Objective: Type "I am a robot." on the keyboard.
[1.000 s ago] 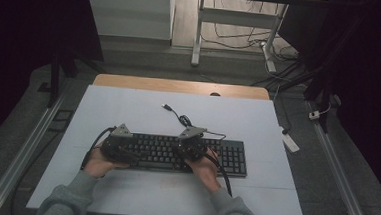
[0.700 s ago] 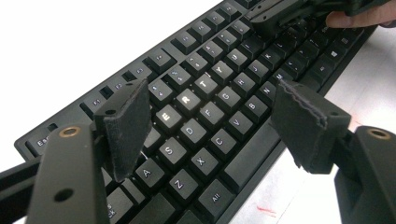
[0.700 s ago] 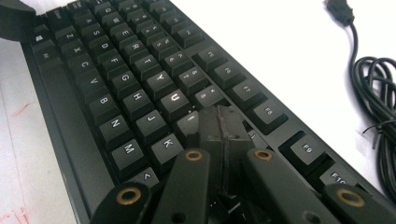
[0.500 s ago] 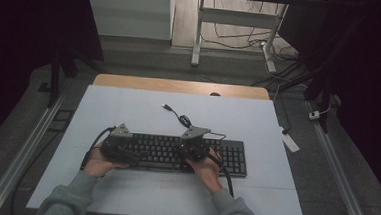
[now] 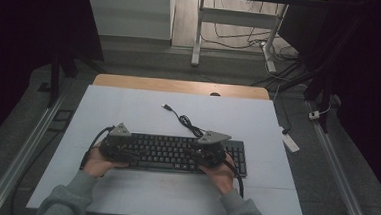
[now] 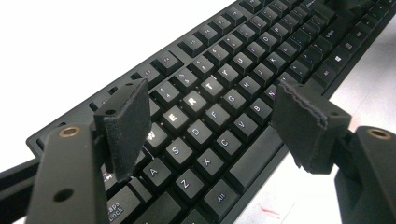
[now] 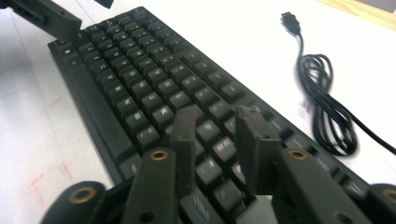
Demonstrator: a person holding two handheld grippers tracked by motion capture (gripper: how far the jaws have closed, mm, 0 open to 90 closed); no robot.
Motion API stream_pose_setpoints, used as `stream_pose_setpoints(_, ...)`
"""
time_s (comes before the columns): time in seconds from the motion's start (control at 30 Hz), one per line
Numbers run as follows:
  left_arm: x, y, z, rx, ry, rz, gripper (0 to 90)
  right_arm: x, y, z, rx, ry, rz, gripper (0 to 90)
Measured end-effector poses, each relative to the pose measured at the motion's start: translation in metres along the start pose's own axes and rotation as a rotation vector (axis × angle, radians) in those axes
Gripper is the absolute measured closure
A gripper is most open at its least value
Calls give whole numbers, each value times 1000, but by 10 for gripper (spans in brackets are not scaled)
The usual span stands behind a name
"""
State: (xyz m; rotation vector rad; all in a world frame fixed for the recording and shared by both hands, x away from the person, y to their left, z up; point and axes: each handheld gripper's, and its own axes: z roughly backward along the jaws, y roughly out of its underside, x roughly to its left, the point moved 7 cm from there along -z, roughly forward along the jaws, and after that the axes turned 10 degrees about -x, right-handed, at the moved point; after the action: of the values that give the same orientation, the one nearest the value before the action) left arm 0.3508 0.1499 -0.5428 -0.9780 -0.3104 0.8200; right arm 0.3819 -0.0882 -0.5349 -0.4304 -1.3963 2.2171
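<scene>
The black keyboard [image 5: 175, 153] lies flat near the table's [image 5: 128, 108] front edge — rigid, light, best pinched at its end rims; left gripper [image 6: 219, 116] spread wide over the keys; right gripper [image 7: 217, 140] narrowed, holding nothing.

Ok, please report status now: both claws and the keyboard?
Left claw open above keyboard left side. Right claw narrowly open over right-side keys. Coiled cable lies behind keyboard, not in the way.

We record a dim high view, dark at 9 and 3 o'clock; tabletop [image 6: 56, 42] blown white; right claw [image 7: 217, 140] softly blurred.
</scene>
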Motion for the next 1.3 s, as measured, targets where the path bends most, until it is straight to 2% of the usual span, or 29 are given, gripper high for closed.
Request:
stream_pose_setpoints(0.3,1,0,-1,2,-4,9,285,-12,19,38,-11,36,-14,552)
stream_pose_setpoints(0.5,1,-1,-1,-6,-8,18,288,-19,27,54,-15,57,-25,529)
stream_pose_setpoints(0.97,3,-3,2,-37,-15,36,331,-21,30,55,-11,59,-24,526)
stream_pose_setpoints(1.17,4,-6,5,-66,-20,35,425,-21,30,55,-8,61,-20,527)
stream_pose_setpoints(1.3,3,-6,6,-72,-14,32,527,-21,30,54,-8,60,-21,527)
